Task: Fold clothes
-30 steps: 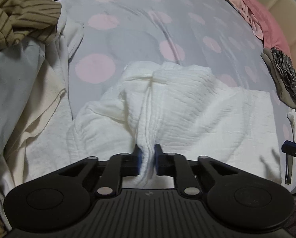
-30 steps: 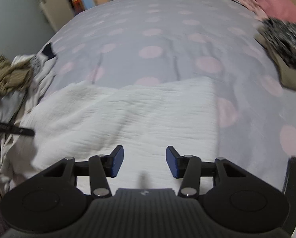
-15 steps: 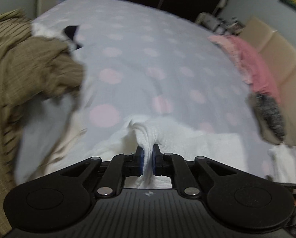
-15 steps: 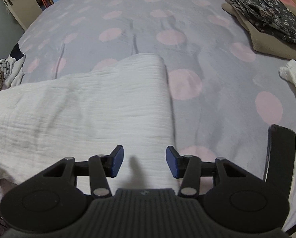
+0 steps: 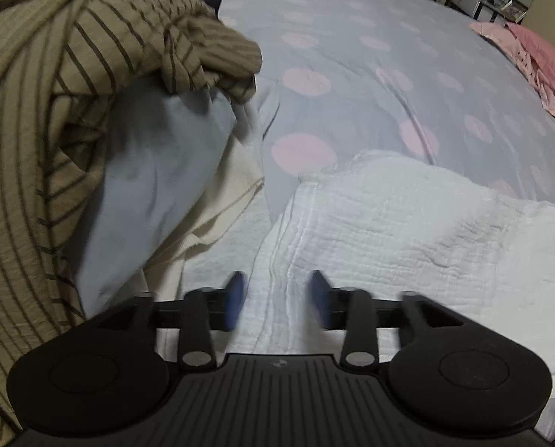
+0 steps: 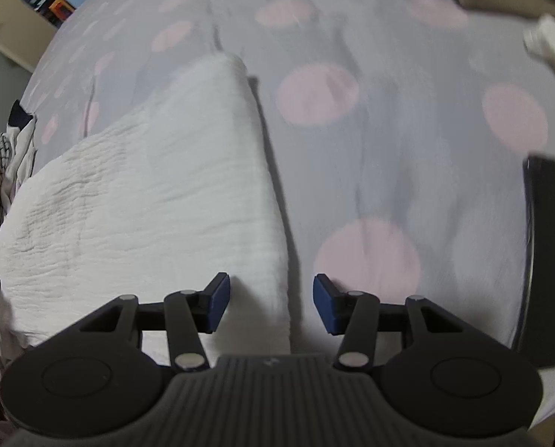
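White cloth [image 5: 408, 231] folded on spotted bedspread [image 5: 352, 74], left gripper [image 5: 277, 300] jaws just released, right gripper [image 6: 270, 303] jaws apart, empty.

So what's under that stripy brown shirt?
Under the stripy brown shirt you can see a pale blue cloth, then a cream cloth lying on the spotty bedspread. Anything deeper in the pile is covered up.

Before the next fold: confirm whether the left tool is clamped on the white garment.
No, the left tool has just opened; its pads stand apart over the white garment.
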Available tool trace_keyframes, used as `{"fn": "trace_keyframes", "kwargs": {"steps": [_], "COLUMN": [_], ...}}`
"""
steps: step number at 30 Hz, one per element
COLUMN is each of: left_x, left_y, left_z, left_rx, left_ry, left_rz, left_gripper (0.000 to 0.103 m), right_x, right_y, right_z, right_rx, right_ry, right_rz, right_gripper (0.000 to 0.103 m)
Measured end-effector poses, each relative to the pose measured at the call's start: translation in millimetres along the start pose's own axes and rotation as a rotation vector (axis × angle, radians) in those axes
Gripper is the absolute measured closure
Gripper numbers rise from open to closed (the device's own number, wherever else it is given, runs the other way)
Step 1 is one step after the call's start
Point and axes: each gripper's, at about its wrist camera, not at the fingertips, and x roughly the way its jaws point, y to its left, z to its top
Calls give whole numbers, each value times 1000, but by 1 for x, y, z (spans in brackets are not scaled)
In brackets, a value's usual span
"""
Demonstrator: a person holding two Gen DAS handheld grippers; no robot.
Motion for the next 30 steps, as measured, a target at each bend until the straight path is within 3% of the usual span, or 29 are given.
{"fn": "trace_keyframes", "kwargs": {"steps": [3,4,5,6,8,18,21,27,30], "left_x": [-9,-11,-12,-13,-16,-29,-30,-22,-19], "left_y": [4,6,8,10,14,9,4,-16,-29], "left_z": [-6,-7,-8,-9,-13,-30,-32,-26,-21], "left_rx": [-2,-9,-15,-21,-31,-26,-12,26,50], "left_ry": [-25,-29,-32,-34,-39,-46,-40,-17,-18], "left_rz": [-14,-15,-12,-8,-1,-79,-105,-160,-185], "left_gripper": [54,54,54,54,54,54,54,54,53], "right_x": [8,10,10,8,1,-80,-96,-74,-66], "right_y": [-1,0,2,4,9,-12,-24,-36,-37], "right_z": [-6,-8,-10,-11,-11,0,-1,-7,-6], "right_rx": [16,16,11,4,-8,72,94,73,49], "right_ry": [31,37,38,31,2,-121,-151,-46,-26], "right_rz": [18,28,42,52,58,26,-34,-108,-155], "right_gripper": [52,56,75,85,95,97,97,95,86]}}
